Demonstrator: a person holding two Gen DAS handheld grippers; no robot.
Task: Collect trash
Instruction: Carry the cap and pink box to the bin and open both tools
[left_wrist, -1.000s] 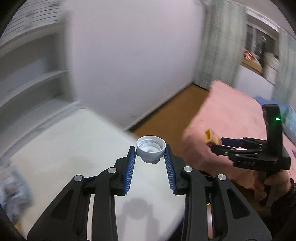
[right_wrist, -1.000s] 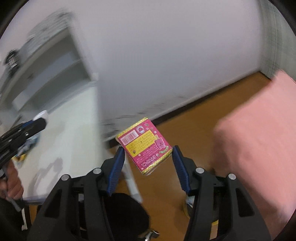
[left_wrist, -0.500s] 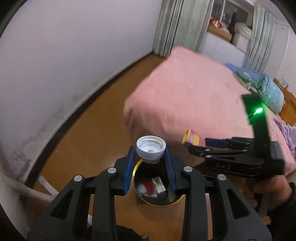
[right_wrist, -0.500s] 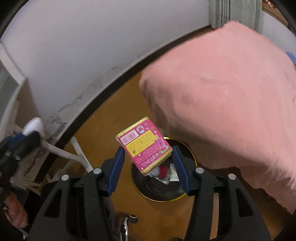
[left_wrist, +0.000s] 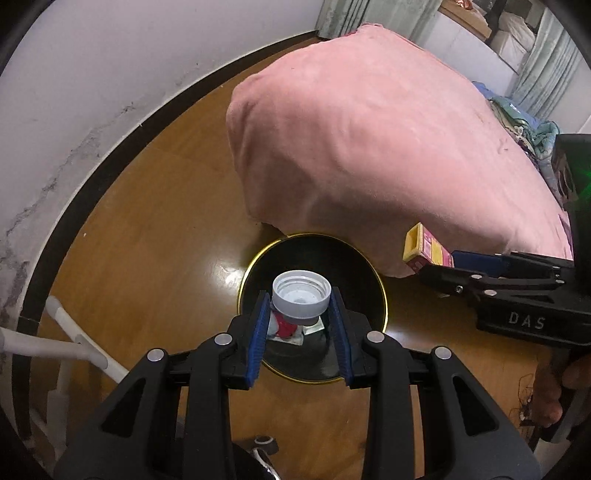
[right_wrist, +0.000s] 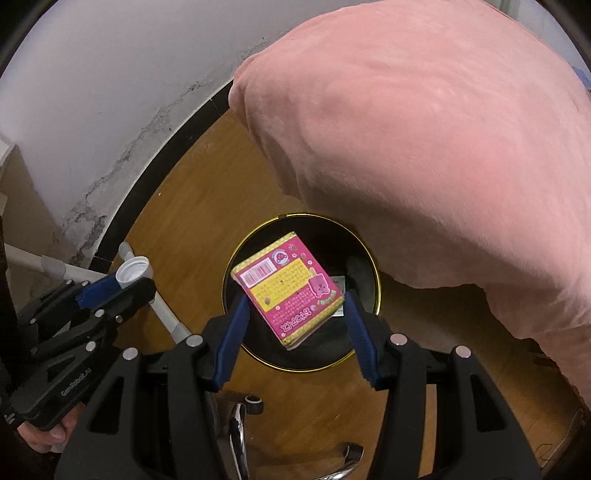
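Note:
My left gripper (left_wrist: 300, 301) is shut on a white plastic bottle cap (left_wrist: 301, 299), held open side up over a round black bin with a gold rim (left_wrist: 369, 273) on the wooden floor. The bin holds several bits of trash, one of them red (left_wrist: 284, 328). My right gripper (right_wrist: 293, 301) is shut on a pink and yellow carton (right_wrist: 290, 286), tilted, above the same bin (right_wrist: 354, 236). In the left wrist view the right gripper (left_wrist: 428, 258) with the carton (left_wrist: 424, 249) is at the right. The right wrist view shows the left gripper (right_wrist: 127, 278) with the cap (right_wrist: 133, 271) at the left.
A pink blanket (left_wrist: 369, 133) covers a bed that overhangs the bin's far side. A white wall (left_wrist: 92, 74) with a dark skirting board curves along the left. White furniture legs (left_wrist: 70, 332) stand on the floor at the left. A chair base (right_wrist: 240, 424) shows below the grippers.
Both grippers have swung away from the white desk and down over the floor, ending above the black bin. Each still holds its item, cap and carton.

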